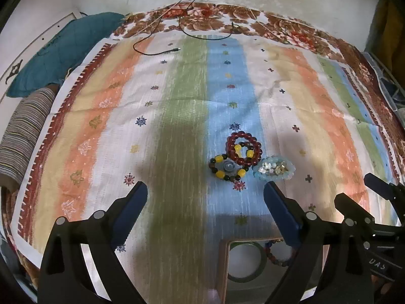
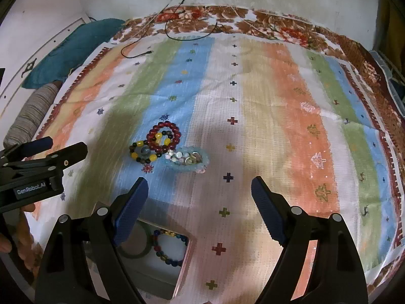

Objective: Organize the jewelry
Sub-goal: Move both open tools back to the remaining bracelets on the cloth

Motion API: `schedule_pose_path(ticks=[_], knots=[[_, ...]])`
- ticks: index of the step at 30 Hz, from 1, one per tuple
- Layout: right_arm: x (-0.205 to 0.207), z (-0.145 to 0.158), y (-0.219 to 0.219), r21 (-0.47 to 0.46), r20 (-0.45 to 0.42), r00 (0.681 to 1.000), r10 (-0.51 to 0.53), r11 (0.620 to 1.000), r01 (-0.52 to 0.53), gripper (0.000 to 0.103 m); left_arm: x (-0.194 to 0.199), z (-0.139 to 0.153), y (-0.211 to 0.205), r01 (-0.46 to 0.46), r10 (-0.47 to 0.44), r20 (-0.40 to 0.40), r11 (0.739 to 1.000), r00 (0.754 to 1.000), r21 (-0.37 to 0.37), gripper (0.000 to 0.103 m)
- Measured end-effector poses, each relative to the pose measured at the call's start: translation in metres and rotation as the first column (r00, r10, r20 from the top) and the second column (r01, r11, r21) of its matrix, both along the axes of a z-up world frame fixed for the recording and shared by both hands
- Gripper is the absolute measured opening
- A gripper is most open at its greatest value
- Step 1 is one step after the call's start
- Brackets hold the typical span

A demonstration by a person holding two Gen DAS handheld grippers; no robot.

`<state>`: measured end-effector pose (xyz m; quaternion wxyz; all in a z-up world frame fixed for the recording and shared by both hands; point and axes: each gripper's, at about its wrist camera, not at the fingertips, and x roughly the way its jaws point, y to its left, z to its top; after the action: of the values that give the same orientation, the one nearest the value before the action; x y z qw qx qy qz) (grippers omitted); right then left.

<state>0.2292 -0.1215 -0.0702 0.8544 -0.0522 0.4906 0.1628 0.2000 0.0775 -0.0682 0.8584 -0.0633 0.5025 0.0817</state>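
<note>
Ahead of both grippers, on the striped cotton bedspread (image 1: pixel 177 106), lies a touching cluster: a yellow-and-black beaded bracelet (image 1: pixel 227 169) at left, a dark red beaded bracelet (image 1: pixel 243 151) overlapping its far edge, and a pale blue beaded bracelet (image 1: pixel 274 169) with small trinkets inside it at right. The left gripper (image 1: pixel 205 197) hangs wide open and empty, the cluster just beyond its right finger. The right gripper (image 2: pixel 200 192) is equally spread and empty; the blue bracelet lies nearest it, long axis left-right. A wooden-rimmed tray (image 2: pixel 188 255) below already holds a multicoloured bracelet (image 2: pixel 167 248).
</note>
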Motion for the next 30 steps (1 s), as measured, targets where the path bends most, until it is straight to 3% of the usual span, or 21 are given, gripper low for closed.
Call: schedule_pose_path(ticks=[11,30], knots=[[0.018,-0.011,0.004,-0.018,-0.033,0.999,-0.006,1.000,0.006,0.084,0.021,-0.019,0.003,-0.003,0.003,-0.039,1.000,0.999,0.015,0.092],[0.047,-0.037,0.009,-0.021,-0.077,0.996,-0.034,0.999,0.032,0.084,0.053,-0.056,0.014,-0.029,0.025,-0.108,0.999,0.994,-0.036,0.092]])
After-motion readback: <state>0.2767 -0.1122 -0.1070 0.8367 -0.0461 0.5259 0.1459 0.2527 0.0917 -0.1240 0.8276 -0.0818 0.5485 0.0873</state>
